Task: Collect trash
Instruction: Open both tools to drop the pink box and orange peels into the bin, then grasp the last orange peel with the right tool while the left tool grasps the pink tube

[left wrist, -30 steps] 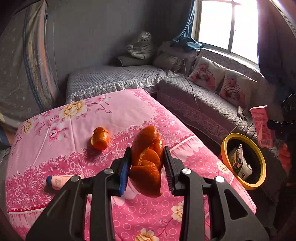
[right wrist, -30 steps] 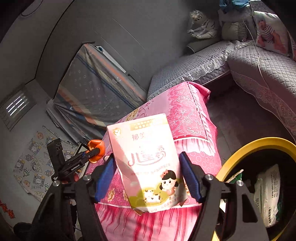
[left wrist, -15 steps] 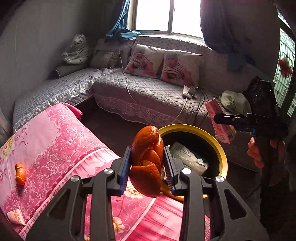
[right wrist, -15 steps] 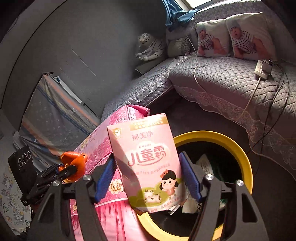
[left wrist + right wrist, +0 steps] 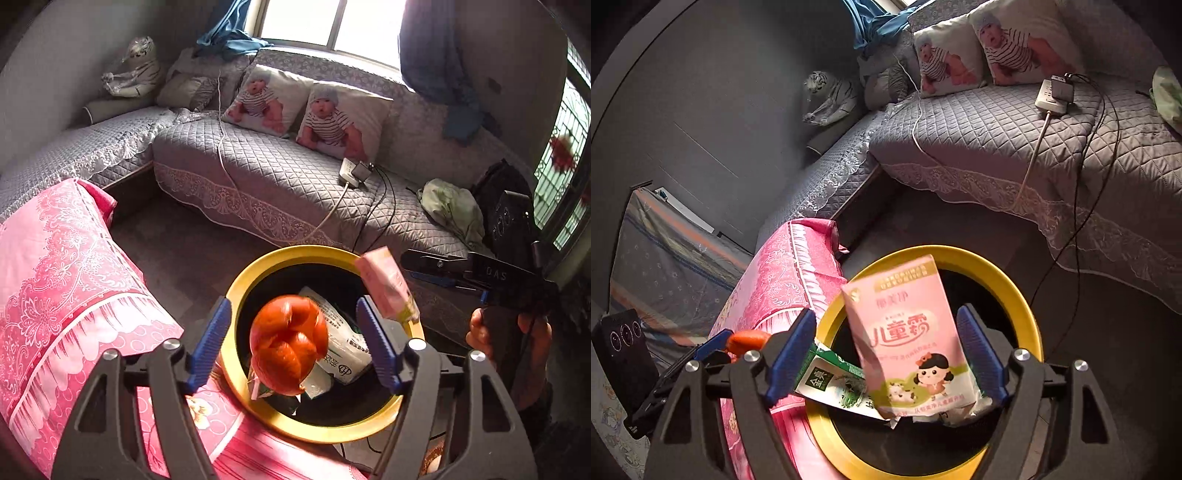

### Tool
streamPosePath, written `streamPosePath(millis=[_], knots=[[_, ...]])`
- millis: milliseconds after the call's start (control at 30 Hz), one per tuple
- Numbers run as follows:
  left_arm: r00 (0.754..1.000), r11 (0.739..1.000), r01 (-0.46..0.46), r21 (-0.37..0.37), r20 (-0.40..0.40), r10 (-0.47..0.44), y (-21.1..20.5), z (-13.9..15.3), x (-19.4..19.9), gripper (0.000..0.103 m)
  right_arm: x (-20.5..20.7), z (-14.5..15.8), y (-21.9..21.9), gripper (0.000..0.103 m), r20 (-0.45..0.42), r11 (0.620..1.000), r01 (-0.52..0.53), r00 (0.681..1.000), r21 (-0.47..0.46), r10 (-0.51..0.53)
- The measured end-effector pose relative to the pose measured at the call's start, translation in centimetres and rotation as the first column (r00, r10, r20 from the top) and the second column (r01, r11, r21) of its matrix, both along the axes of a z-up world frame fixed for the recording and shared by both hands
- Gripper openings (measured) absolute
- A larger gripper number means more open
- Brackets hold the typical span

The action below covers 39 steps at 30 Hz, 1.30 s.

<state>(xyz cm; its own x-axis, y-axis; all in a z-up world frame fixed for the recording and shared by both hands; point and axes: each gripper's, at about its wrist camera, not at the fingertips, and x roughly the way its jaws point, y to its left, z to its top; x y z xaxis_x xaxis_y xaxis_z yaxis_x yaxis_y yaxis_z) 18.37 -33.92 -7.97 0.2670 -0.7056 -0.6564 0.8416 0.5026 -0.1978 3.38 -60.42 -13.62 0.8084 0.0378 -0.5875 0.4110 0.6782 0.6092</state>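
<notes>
1. At far left, my pink-clothed desk (image 5: pixel 55 280) butts against the yellow-rimmed bin (image 5: pixel 236 291), which stands on the floor between the desk and the grey sofa (image 5: pixel 266 173).
2. My left tongs (image 5: pixel 293 345) are spread wide apart, blue pads clear on both sides. The orange peel (image 5: pixel 290 343) hangs between them, touching neither pad, blurred, directly over the bin's mouth. I judge it to be falling free, straight down onto the packets (image 5: pixel 340 339) already inside.
3. In the bin, the white-and-green packets lie under the peel; a green carton (image 5: pixel 831 380) shows in the right wrist view, tilted against the rim on the desk side.
4. My right tongs (image 5: pixel 886 354) are likewise open, neither pad on the pink milk carton (image 5: pixel 908 343). The carton stands with its long axis roughly upright, top tipped a little to the left, over the bin's opening. From the left wrist view, it sits at the far right rim, so I think it could clip the edge.
5. The relation that counts: both pieces of trash lie below and ahead of my tongs, above the bin. The left tongs are nearer the desk, where any more trash would be; none is visible from here.
</notes>
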Motion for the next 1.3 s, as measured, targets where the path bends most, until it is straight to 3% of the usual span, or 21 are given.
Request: streamPosePath(millis=[133, 233, 333, 400, 500, 600, 700, 767, 867, 933, 967, 1067, 1200, 1300], knots=[[0.998, 0.995, -0.066, -0.073, -0.009, 0.066, 2.5, 1.1, 0.9, 0.073, -0.8, 0.8, -0.3, 0.078, 0.008, 1.0, 0.023, 1.0, -0.019, -0.023], [0.989, 0.976, -0.147, -0.159, 0.003, 0.15, 5.8, 2.8, 2.0, 0.077, -0.2, 2.2, 0.9, 0.078, 0.016, 0.999, -0.011, 1.0, -0.051, 0.012], [0.965, 0.937, -0.249, -0.244, 0.016, 0.26, 10.2, 4.9, 3.3, 0.079, 1.7, 3.8, 3.5, 0.078, 0.014, 0.991, -0.098, 0.995, -0.095, 0.1], [0.937, 0.899, -0.321, -0.299, 0.038, 0.347, 14.0, 6.3, 4.1, 0.08, 3.6, 5.0, 6.0, 0.078, 0.019, 0.976, -0.177, 0.983, -0.126, 0.18], [0.862, 0.82, -0.44, -0.366, 0.084, 0.5, 20.7, 8.1, 5.2, 0.084, 7.6, 6.7, 10.6, 0.079, 0.012, 0.937, -0.308, 0.949, -0.165, 0.314], [0.774, 0.737, -0.544, -0.402, 0.099, 0.625, 27.6, 9.4, 5.9, 0.086, 12.4, 8.3, 16.3, 0.079, -0.019, 0.87, -0.442, 0.893, -0.217, 0.449], [0.65, 0.643, -0.657, -0.394, 0.136, 0.747, 33.9, 9.8, 6.2, 0.086, 18.0, 9.2, 22.9, 0.079, -0.071, 0.78, -0.578, 0.812, -0.24, 0.58], [0.588, 0.595, -0.712, -0.373, 0.146, 0.796, 37.4, 9.3, 6.1, 0.087, 22.0, 9.1, 27.6, 0.079, -0.119, 0.71, -0.663, 0.745, -0.238, 0.656], [0.532, 0.539, -0.784, -0.309, 0.115, 0.839, 41.7, 7.6, 6.1, 0.087, 27.8, 8.1, 34.0, 0.079, -0.204, 0.633, -0.735, 0.677, -0.242, 0.707], [0.498, 0.511, -0.829, -0.228, 0.114, 0.86, 43.2, 6.1, 6.4, 0.087, 31.5, 7.0, 37.7, 0.079, -0.258, 0.607, -0.759, 0.651, -0.234, 0.714], [0.495, 0.508, -0.84, -0.188, 0.116, 0.861, 43.7, 5.3, 6.6, 0.087, 33.2, 6.3, 39.5, 0.078, -0.286, 0.591, -0.771, 0.637, -0.236, 0.716], [0.524, 0.531, -0.843, -0.092, 0.092, 0.847, 45.0, 2.8, 7.2, 0.087, 37.9, 4.1, 43.9, 0.077, -0.372, 0.565, -0.78, 0.625, -0.267, 0.687], [0.576, 0.577, -0.816, -0.013, 0.048, 0.816, 45.5, -0.1, 7.6, 0.087, 42.8, 0.9, 47.0, 0.077, -0.459, 0.583, -0.769, 0.631, -0.263, 0.625], [0.598, 0.597, -0.801, 0.037, 0.035, 0.801, 45.2, -1.6, 8.2, 0.087, 44.6, -0.9, 48.3, 0.071, -0.499, 0.582, -0.775, 0.616, -0.246, 0.61]])
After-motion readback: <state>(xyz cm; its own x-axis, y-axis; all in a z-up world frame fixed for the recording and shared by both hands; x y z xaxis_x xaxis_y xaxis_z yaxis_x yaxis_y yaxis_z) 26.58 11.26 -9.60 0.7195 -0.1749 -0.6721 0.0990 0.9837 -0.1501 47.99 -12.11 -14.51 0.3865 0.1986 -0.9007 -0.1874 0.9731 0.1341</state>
